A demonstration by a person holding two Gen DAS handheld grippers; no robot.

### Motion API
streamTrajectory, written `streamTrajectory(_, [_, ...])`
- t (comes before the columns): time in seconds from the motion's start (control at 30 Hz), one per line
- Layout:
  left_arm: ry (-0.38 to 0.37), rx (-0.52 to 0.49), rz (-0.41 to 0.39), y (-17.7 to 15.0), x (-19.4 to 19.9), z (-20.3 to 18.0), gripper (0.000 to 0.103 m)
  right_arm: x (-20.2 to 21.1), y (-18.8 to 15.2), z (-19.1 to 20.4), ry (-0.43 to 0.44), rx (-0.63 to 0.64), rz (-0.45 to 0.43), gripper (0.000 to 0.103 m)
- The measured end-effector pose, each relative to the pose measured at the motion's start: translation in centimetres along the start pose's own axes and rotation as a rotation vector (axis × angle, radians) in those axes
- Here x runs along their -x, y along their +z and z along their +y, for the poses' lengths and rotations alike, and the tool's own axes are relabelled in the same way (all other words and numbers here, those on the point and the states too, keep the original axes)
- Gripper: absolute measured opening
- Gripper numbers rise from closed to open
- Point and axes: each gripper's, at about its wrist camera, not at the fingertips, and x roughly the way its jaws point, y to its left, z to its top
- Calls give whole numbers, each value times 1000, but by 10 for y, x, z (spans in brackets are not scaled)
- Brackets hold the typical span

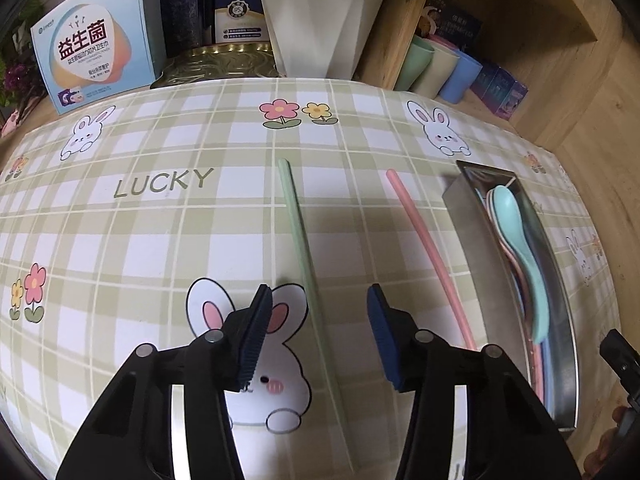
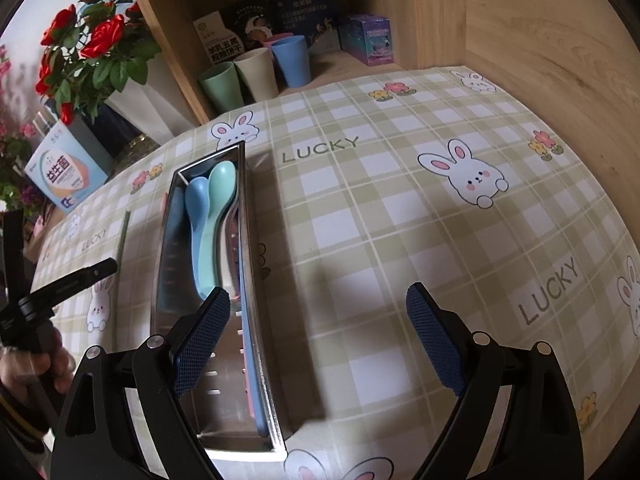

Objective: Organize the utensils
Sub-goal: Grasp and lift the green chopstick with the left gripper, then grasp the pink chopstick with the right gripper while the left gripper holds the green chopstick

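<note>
A pale green chopstick point(image 1: 304, 248) lies on the checked tablecloth and runs between the pads of my left gripper point(image 1: 320, 332), which stands open just above it without touching it. To its right lies a pink chopstick point(image 1: 424, 240), next to a long steel tray point(image 1: 460, 208). The tray point(image 2: 168, 280) holds a teal spoon point(image 2: 218, 200), a blue spoon point(image 2: 196, 208) and other pastel utensils. My right gripper point(image 2: 320, 340) is open and empty, its left pad over the tray's near end and its right pad over bare cloth.
A white plant pot point(image 1: 320, 20), a light blue box point(image 1: 96, 44) and pastel cups point(image 2: 256, 68) line the back edge inside a wooden shelf point(image 2: 520, 20). Red flowers point(image 2: 92, 40) stand at the back left. A hand point(image 2: 24, 372) holds the left gripper.
</note>
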Motion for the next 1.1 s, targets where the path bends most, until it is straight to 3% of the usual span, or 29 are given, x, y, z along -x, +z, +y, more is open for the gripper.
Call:
streamTrajectory(0.27, [40,-33,-6,-1,-11,-1,42,-9,-2,10,16,20,15,87])
streamTrajectory(0.33, [74,-63,-7,-1,-12,-3,35,-10,-3,12,16,25,19,87])
streamTrajectory(0.47, [120,-62,-23,-4,-11,1,6,-12,-4,15,18,34,26,87])
streamTrajectory(0.83, [49,113,-68,-41,35,35,5,-6,-5,28,40,72,17,87])
streamTrajectory(1.1, [33,120,-139,-74,81,62,5,-2,0,69,100,190,16,86])
